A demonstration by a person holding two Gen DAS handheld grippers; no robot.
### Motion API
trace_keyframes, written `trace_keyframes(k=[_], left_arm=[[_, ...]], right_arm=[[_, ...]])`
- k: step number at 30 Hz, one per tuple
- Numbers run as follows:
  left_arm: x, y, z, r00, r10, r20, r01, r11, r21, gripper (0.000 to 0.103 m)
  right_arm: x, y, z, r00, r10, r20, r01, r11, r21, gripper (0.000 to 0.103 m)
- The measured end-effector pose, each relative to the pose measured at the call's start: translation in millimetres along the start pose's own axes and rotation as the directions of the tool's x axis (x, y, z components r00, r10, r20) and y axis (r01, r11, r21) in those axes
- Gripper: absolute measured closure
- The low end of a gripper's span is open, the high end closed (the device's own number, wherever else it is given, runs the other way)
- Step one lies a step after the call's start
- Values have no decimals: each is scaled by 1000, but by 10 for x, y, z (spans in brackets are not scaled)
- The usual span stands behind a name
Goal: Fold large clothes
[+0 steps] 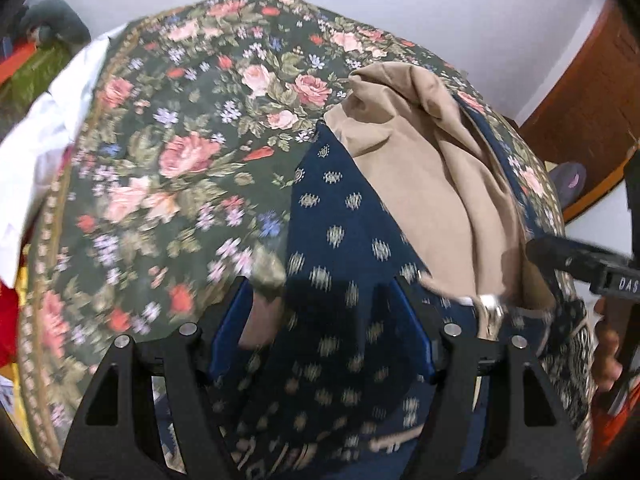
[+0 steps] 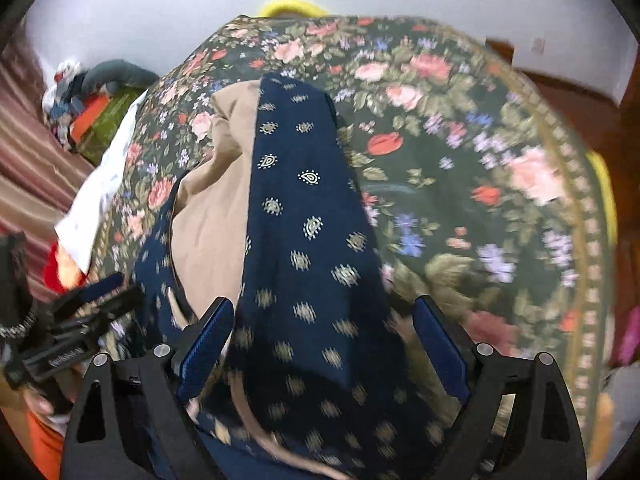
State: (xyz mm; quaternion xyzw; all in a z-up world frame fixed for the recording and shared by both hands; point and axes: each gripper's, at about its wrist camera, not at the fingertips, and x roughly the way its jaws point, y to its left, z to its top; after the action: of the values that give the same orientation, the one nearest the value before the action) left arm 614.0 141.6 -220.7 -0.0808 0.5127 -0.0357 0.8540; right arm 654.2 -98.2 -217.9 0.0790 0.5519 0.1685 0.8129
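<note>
Navy garment [image 1: 340,216], tan-lined, soft, light, probably slippery: lies on the floral bedspread [image 1: 168,152] between and ahead of each hand-held gripper, left [image 1: 320,320] and right [image 2: 324,332], both spread, unpinched; grip at hem edge nearest.

Left gripper [image 1: 320,308]: matte black angular frame with triangular cut-outs, round silver screw heads at the pivots.
Left pads [image 1: 412,320]: flat blue inner faces on the fingers.
Right gripper [image 2: 324,332]: same black frame, four silver screws, triangular openings.
Right pads [image 2: 208,340]: blue, finely ribbed.
Marking: white letters on the black body of each gripper, seen from the other's camera; blurred, partly readable as "DAS".
Clothing: orange fabric beside a hand [image 1: 608,356].
</note>
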Motion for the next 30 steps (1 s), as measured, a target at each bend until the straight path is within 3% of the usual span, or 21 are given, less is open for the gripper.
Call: trace_keyframes(k=[5, 7, 8, 10, 13, 19, 23, 30], left_arm=[[170, -66, 99, 998, -64, 22, 66, 996, -59, 35], [172, -148, 126, 998, -53, 41, 55, 997, -54, 54], [175, -186, 131, 998, -48, 39, 50, 998, -48, 60], [143, -302, 139, 999, -43, 33, 44, 999, -10, 88], [-72, -482, 103, 998, -28, 60, 24, 997, 68, 93], [-790, -663, -197, 991, -91, 95, 73, 981, 182, 95], [-1097, -672, -552, 990, -136, 48, 124, 972, 199, 95], [-1156, -620, -1418, 989, -131, -73, 144, 967, 208, 95]], right_arm=[[146, 61, -4, 999, 28, 18, -28, 1000, -3, 42], [147, 104, -32, 998, 53, 21, -52, 998, -20, 67], [131, 120, -45, 998, 65, 22, -65, 998, -21, 73], [65, 169, -72, 997, 78, 25, -77, 996, -39, 86], [-151, 283, -159, 995, 73, 62, -67, 993, -97, 90], [-669, 461, -533, 988, 131, 78, -116, 977, -177, 91], [-881, 450, -939, 987, 160, 32, -151, 971, -184, 91], [-1050, 459, -1723, 998, 61, -23, -65, 960, -272, 91]])
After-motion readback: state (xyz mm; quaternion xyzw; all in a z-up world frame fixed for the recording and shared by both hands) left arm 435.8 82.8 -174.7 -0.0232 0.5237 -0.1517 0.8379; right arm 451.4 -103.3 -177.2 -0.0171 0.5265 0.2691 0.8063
